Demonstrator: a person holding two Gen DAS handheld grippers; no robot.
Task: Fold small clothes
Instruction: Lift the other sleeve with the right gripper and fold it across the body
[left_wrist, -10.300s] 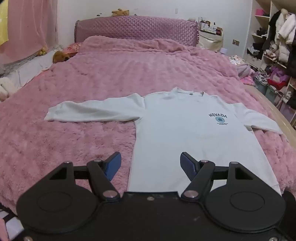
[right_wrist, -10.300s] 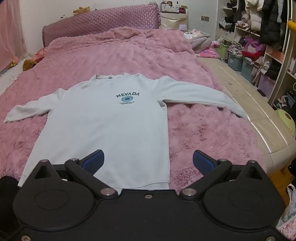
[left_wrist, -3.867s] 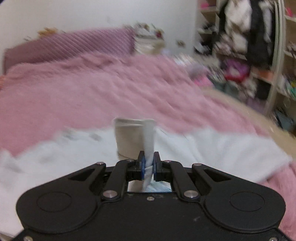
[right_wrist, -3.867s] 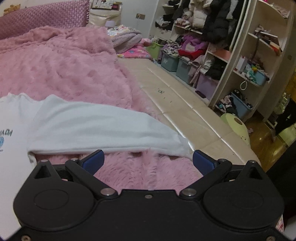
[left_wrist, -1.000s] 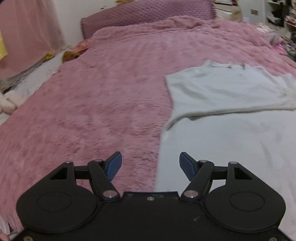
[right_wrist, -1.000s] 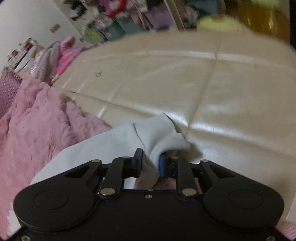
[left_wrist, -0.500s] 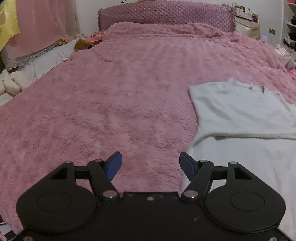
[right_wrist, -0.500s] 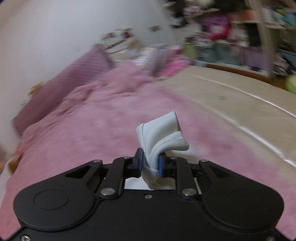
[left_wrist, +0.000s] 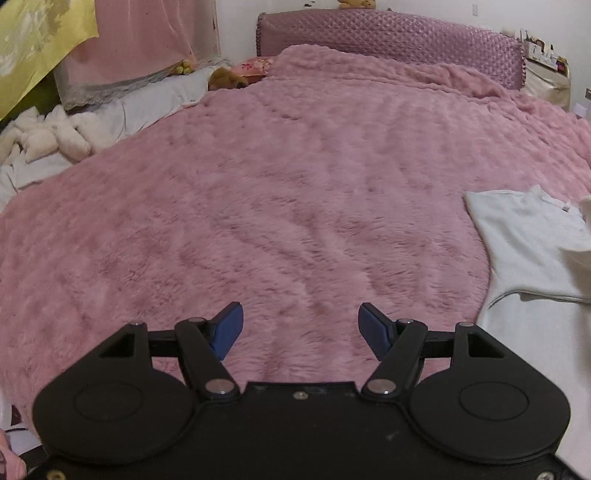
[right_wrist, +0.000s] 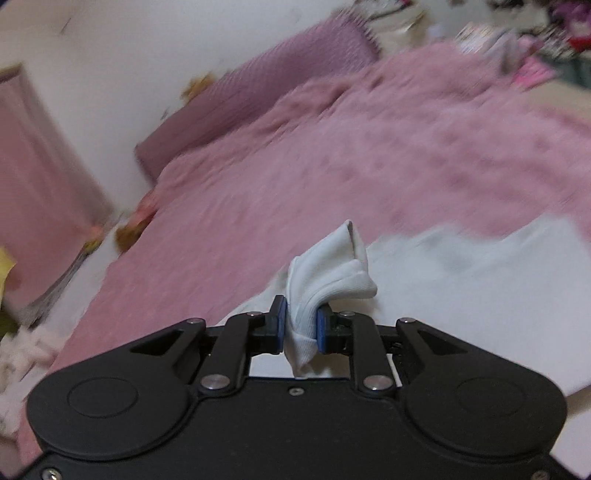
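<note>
Right gripper (right_wrist: 300, 328) has swung from the bed's edge over the shirt (right_wrist: 461, 280) on the blanket (left_wrist: 295, 206), clamped on the cuff (right_wrist: 328, 273), left gripper (left_wrist: 301, 328) apart and empty; bunched cuff may slip mid-swing, dropping the sleeve crooked.

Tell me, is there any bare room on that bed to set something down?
Plenty: the pink blanket lies bare from the headboard down to the open left gripper, bordered on one side by the white sweatshirt. The far-left edge is crowded with a teddy bear and plush toys.
</note>
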